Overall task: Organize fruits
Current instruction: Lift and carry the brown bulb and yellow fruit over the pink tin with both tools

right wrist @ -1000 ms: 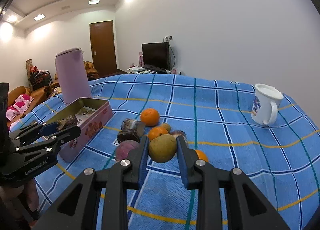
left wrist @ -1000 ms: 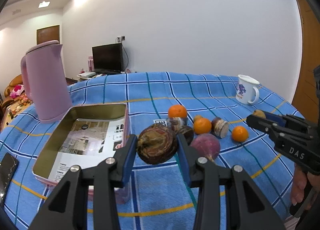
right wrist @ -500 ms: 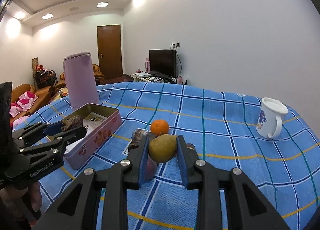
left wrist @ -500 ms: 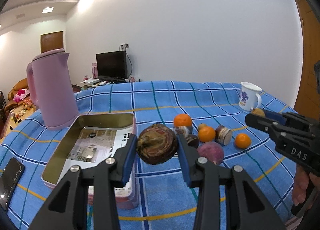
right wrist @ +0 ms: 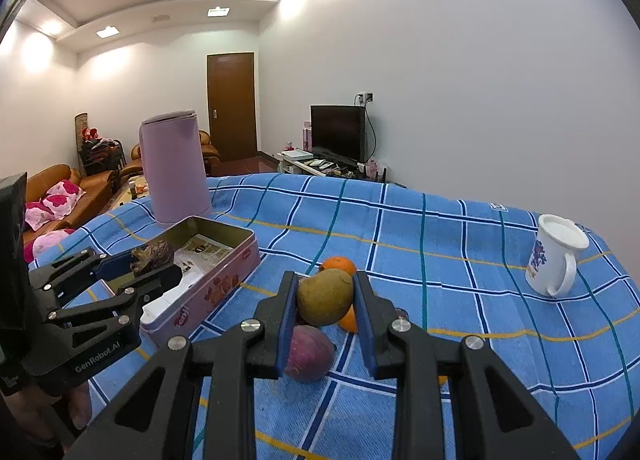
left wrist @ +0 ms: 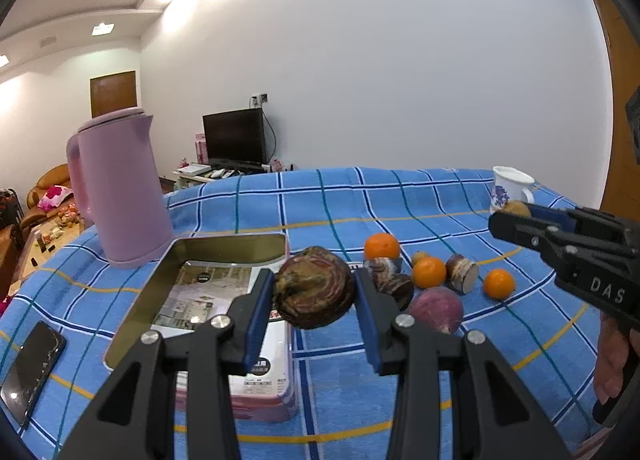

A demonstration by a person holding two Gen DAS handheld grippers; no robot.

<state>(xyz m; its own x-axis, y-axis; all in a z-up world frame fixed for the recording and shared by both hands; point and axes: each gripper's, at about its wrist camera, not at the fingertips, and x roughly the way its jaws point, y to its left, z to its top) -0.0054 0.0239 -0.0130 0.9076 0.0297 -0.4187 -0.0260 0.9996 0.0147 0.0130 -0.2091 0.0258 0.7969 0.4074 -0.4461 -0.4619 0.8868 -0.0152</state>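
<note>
- Wrinkly brown-purple fruit [left wrist: 314, 293], dark and shrivelled, held up off the cloth beside the tin's right edge.
- Greenish-brown fruit [right wrist: 325, 297], smooth, also up in the air above the pile.
- Open pink tin [left wrist: 276, 388], metal inside with a printed paper lying in it.
- Three oranges [left wrist: 381, 246], a smooth purple fruit [left wrist: 436, 309] and some dark cut ones [left wrist: 462, 278], clustered right of the tin.

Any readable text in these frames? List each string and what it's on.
"DAS": side of the right gripper.
"GenRobot.AI": side of the left gripper.
Printed paper inside the tin: too small to read.
Label on the tin's end wall: blurred.
Mug: blue flower pattern, no legible words.
</note>
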